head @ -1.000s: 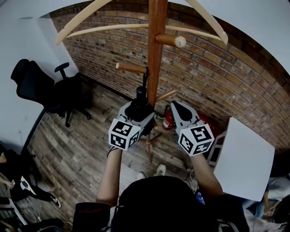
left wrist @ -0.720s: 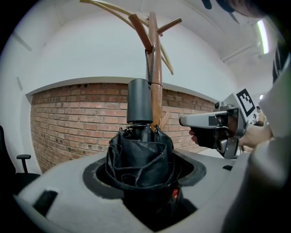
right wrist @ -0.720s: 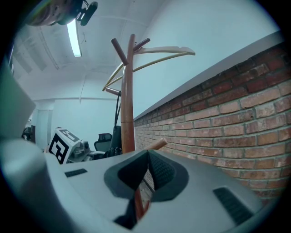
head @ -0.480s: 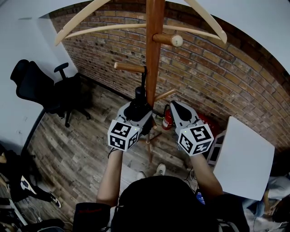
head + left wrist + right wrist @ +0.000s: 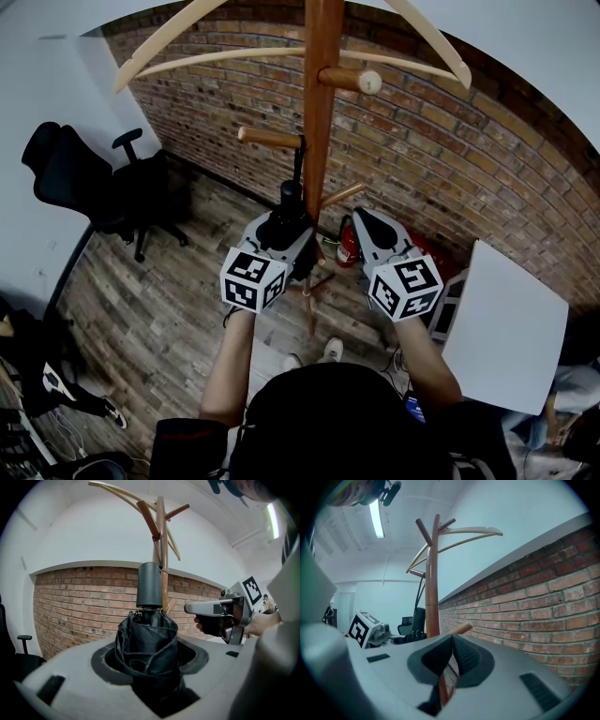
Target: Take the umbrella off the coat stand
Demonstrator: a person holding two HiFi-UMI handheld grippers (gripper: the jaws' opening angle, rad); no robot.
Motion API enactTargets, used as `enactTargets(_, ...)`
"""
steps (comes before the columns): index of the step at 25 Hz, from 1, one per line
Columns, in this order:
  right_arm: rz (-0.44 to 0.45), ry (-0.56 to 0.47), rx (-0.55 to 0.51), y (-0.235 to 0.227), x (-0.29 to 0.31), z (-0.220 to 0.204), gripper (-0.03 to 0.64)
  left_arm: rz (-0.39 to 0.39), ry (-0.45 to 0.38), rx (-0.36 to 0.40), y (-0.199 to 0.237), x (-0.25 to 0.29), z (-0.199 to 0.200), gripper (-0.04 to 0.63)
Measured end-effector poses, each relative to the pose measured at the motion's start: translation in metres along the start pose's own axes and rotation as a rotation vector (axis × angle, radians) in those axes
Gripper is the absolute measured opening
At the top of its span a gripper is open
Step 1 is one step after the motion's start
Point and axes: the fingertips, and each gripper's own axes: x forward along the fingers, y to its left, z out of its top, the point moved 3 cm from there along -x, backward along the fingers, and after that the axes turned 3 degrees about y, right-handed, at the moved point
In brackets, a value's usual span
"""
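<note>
A folded black umbrella (image 5: 289,208) hangs by its strap (image 5: 300,161) from a wooden peg (image 5: 267,139) on the coat stand's pole (image 5: 322,112). My left gripper (image 5: 284,227) reaches level around the umbrella's bundled canopy (image 5: 147,639). Its jaws are closing, and the fabric touches both pads. The grey handle (image 5: 150,585) sticks up just in front of the pole (image 5: 161,541). My right gripper (image 5: 362,218) hovers to the right of the stand, apart from the umbrella. In the right gripper view its pads (image 5: 461,656) meet with nothing between them, and the pole (image 5: 433,588) is beyond.
A brick wall (image 5: 450,159) stands right behind the stand. A red fire extinguisher (image 5: 349,246) is by the stand's base, and a white board (image 5: 506,328) leans at the right. A black office chair (image 5: 84,183) is at the left. Curved hanger arms (image 5: 281,56) spread overhead.
The left gripper's jaws have drawn closer round the umbrella's canopy. Both hands and the umbrella have kept their places.
</note>
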Motion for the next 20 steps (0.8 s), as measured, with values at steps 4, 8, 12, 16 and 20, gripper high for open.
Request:
enactTargets(4, 0.001, 0.001, 0.000, 0.001, 0.000, 0.000, 0.028, -0.002, -0.005, 0.001, -0.001, -0.002, 0.003, 0.249)
enactTargets(8, 0.001, 0.005, 0.002, 0.001, 0.001, -0.002, 0.028, 0.004, -0.012, 0.009, 0.000, -0.003, 0.007, 0.249)
enactTargets(12, 0.002, 0.005, -0.002, 0.003, 0.002, -0.001, 0.028, 0.007, -0.028, 0.014, 0.001, -0.006, 0.014, 0.250)
enactTargets(16, 0.002, 0.002, -0.003, 0.004, 0.002, 0.001, 0.028, 0.011, -0.038, 0.021, 0.002, -0.010, 0.021, 0.249)
enactTargets(20, 0.004, -0.005, -0.005, 0.006, 0.004, 0.004, 0.028, 0.021, -0.050, 0.025, 0.005, -0.015, 0.028, 0.250)
